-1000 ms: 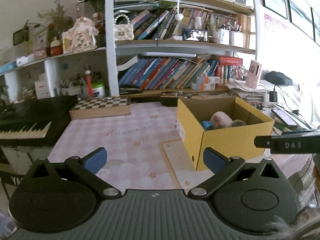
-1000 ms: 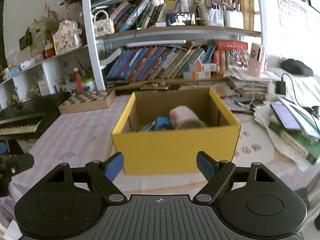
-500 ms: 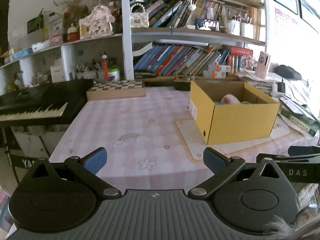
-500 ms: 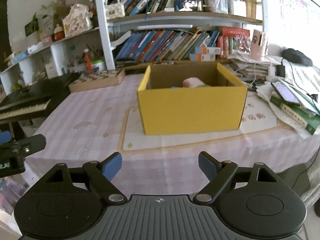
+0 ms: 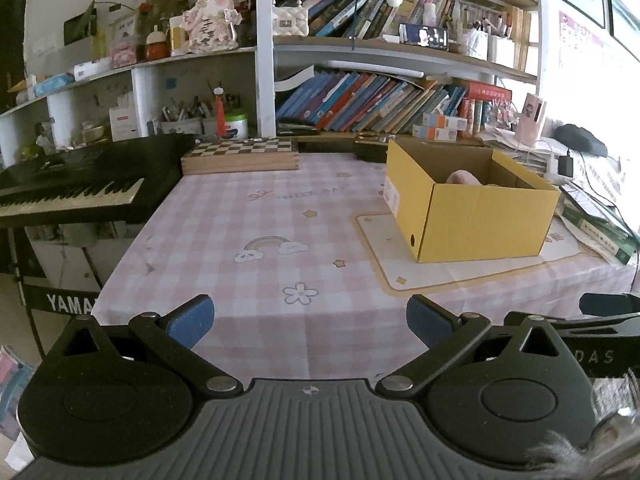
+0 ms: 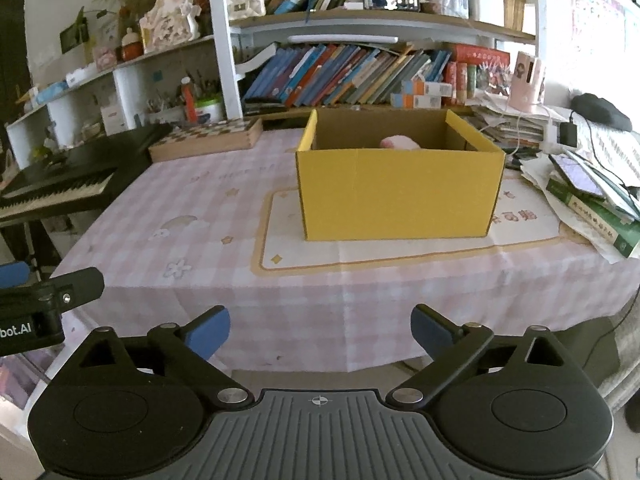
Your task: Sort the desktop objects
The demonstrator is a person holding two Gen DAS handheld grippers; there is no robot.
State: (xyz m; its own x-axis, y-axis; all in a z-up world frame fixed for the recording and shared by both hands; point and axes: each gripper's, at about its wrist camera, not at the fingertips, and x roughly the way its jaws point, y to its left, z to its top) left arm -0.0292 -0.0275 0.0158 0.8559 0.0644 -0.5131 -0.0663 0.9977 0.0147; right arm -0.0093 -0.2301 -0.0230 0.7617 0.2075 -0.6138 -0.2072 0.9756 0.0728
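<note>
A yellow cardboard box (image 5: 484,216) (image 6: 400,194) stands on a cream mat on the pink checked tablecloth (image 5: 276,216) (image 6: 192,216). A pink rounded object (image 5: 462,177) (image 6: 400,142) shows over its rim; the rest of the box's contents are hidden. My left gripper (image 5: 308,320) hangs over the table's near edge, open and empty. My right gripper (image 6: 320,330) is held back from the table's front edge, its jaws opening wide with nothing between them. Each gripper shows at the edge of the other's view.
A black keyboard (image 5: 76,188) stands left of the table. A wooden chessboard box (image 5: 240,156) lies at the back. Stacked books, papers and a phone (image 6: 588,192) crowd the right side. Bookshelves (image 6: 360,72) fill the wall behind.
Both grippers have pulled back from the box, which looks smaller and farther now. The right gripper's fingers have spread wider.
</note>
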